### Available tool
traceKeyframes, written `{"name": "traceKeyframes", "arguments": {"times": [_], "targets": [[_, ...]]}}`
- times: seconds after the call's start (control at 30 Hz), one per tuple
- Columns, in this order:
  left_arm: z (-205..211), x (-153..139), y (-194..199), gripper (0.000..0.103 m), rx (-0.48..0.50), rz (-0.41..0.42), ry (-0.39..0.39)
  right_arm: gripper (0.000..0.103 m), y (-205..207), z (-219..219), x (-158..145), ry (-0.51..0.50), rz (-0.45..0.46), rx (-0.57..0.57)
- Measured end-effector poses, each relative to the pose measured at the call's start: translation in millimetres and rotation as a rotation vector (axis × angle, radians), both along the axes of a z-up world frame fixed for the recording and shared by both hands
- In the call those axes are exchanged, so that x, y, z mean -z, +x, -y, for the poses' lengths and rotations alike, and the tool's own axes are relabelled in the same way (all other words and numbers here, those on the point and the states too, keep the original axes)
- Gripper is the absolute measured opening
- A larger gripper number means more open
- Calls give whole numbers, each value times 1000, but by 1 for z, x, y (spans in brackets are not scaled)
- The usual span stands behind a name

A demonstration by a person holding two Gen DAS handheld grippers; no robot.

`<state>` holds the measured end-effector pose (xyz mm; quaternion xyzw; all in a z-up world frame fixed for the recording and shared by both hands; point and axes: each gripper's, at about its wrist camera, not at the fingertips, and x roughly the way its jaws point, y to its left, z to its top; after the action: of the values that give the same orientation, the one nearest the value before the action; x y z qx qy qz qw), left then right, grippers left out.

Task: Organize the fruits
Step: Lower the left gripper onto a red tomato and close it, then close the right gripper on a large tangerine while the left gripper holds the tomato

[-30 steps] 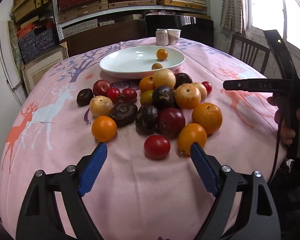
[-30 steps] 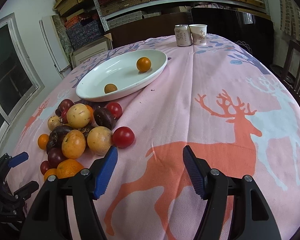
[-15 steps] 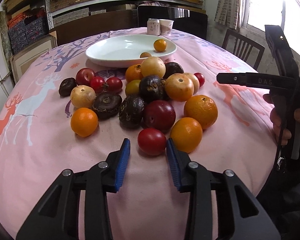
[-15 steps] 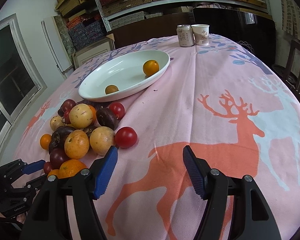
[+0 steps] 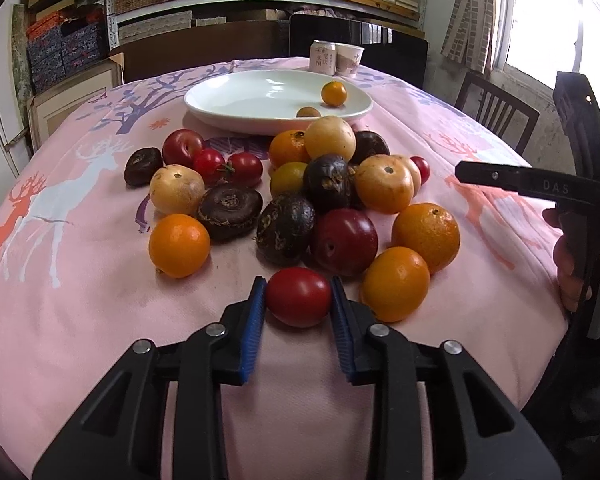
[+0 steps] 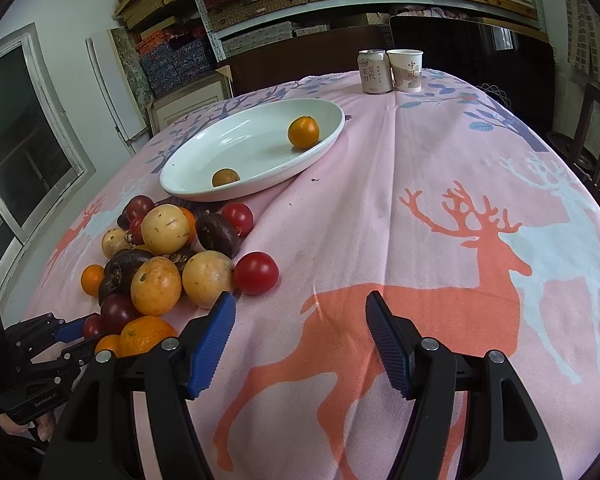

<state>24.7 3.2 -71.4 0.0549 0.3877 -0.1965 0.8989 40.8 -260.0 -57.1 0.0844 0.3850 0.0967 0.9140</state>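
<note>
My left gripper (image 5: 298,300) is shut on a red tomato (image 5: 298,295) at the near edge of a heap of fruit (image 5: 328,188) on the pink tablecloth; the tomato still rests on the cloth. The heap holds oranges, red plums, dark passion fruits and yellow fruits. A white oval plate (image 5: 236,98) behind the heap holds a small orange (image 5: 334,93) and a small brown fruit (image 5: 308,112). My right gripper (image 6: 300,330) is open and empty above bare cloth, right of the heap (image 6: 160,256). The plate also shows in the right wrist view (image 6: 236,148). The left gripper shows there at lower left (image 6: 82,334).
A drink can (image 6: 375,71) and a paper cup (image 6: 408,70) stand at the far edge of the round table. Chairs (image 5: 496,112) stand around it, with shelves of boxes behind. The right gripper's body (image 5: 572,184) stands at the right of the left wrist view.
My left gripper moved forward to the red tomato and its jaws closed from wide open onto it. The right gripper has barely moved and stays open.
</note>
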Motion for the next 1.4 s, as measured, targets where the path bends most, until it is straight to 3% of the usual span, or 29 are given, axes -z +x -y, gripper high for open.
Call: {"name": "traceKeyframes", "arguments": {"times": [0.1,0.23,0.53,0.7,0.8,1.4], "targets": [[-8,-4,1,31,-27,5,-14,68,-11,-16,-1,-41,16,-56],[-13,-6,2,31,-45,10,-15,66,-25,-45,2,-24,-10,-177],[-22,-2,2,31,-64,0,-47,65,-33,-77,-8,-3,-18,-273],[-19,-2,2,31,-54,3,-41,63,-23,-85,2,9,-72,-258],[-20,-2,2,31,-55,0,-42,48,-21,-88,3,35,-79,-282],[-19,0,1,31,-59,2,-41,47,-29,-76,2,44,-52,-248]]}}
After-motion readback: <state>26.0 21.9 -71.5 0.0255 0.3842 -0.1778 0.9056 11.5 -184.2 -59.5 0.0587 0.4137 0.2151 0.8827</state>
